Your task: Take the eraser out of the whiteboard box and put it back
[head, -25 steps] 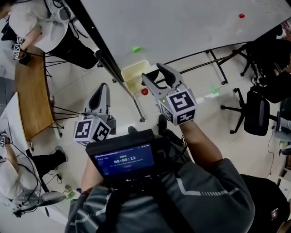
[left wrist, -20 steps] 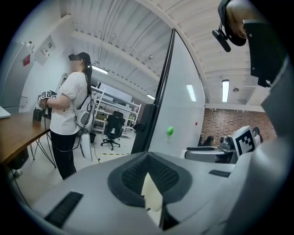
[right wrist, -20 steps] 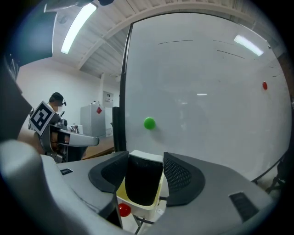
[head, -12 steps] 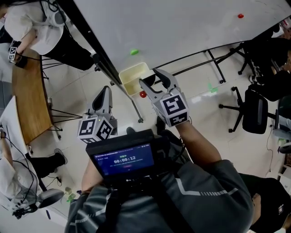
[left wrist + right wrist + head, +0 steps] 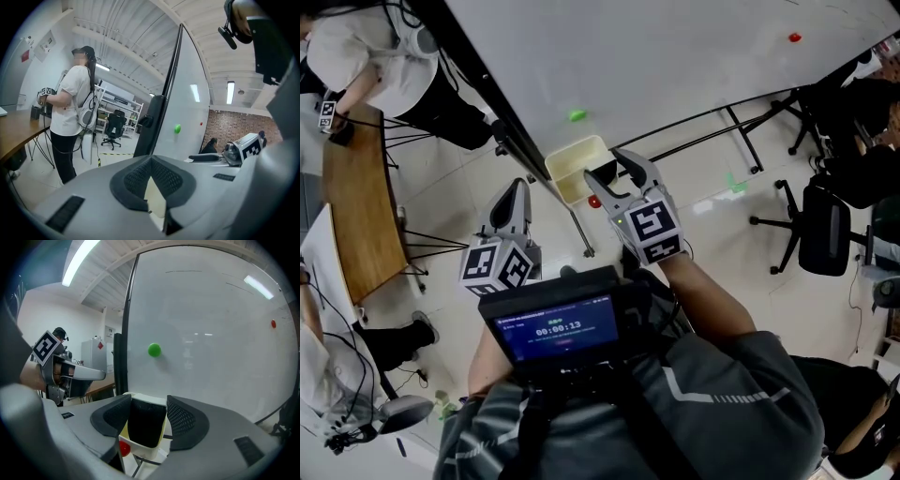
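The right gripper (image 5: 607, 171) has its jaws wide apart, one on each side of the black eraser (image 5: 146, 423). The eraser stands upright inside the cream box (image 5: 566, 159), which hangs at the lower edge of the whiteboard (image 5: 675, 56). In the right gripper view the pads sit close along the eraser's sides, but I cannot tell whether they touch it. The box's front wall (image 5: 140, 445) lies just under the jaw tips.

The left gripper (image 5: 514, 189) has its jaws together at the tips with nothing between them. It hangs at 8 o'clock from the box, well apart from it, pointing toward the board's dark edge post (image 5: 502, 112).

A red ball (image 5: 594, 201) sits just below the box at 5 o'clock, near the right gripper's lower jaw. A green magnet (image 5: 577, 115) is on the board at 12 o'clock from the box.

In the head view the board's stand legs (image 5: 741, 117) run off at 2 o'clock. A black chair (image 5: 825, 230) stands at 3 o'clock and a wooden table (image 5: 361, 197) at 9 o'clock, both well apart from the grippers, with bare floor between.
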### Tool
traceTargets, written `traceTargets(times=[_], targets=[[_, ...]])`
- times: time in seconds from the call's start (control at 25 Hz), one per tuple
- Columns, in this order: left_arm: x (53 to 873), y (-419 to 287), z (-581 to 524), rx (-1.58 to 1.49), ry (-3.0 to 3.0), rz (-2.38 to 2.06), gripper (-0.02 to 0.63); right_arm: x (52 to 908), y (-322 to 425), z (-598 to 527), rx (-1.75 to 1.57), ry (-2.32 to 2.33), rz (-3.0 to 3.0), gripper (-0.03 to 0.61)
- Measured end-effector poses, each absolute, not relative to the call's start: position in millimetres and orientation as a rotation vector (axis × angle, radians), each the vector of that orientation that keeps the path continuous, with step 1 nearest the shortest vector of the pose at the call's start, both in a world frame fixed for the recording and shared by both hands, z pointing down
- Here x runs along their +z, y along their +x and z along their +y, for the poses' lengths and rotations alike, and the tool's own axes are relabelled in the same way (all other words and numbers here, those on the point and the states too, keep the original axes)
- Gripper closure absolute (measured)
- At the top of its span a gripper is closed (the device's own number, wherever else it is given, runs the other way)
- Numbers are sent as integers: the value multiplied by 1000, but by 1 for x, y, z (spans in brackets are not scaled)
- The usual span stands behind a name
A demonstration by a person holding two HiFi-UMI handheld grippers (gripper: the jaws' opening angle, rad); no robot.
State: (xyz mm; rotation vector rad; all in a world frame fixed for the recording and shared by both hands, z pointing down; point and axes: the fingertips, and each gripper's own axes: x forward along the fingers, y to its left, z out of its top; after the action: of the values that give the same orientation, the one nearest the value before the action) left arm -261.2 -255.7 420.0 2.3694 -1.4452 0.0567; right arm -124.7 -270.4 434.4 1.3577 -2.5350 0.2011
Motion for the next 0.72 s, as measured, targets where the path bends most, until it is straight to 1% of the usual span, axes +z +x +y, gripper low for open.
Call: traceTargets(times=[0.72], targets=[[421, -259, -254, 84, 2360, -1445, 580, 462, -127, -263, 198, 1341, -2468, 313]])
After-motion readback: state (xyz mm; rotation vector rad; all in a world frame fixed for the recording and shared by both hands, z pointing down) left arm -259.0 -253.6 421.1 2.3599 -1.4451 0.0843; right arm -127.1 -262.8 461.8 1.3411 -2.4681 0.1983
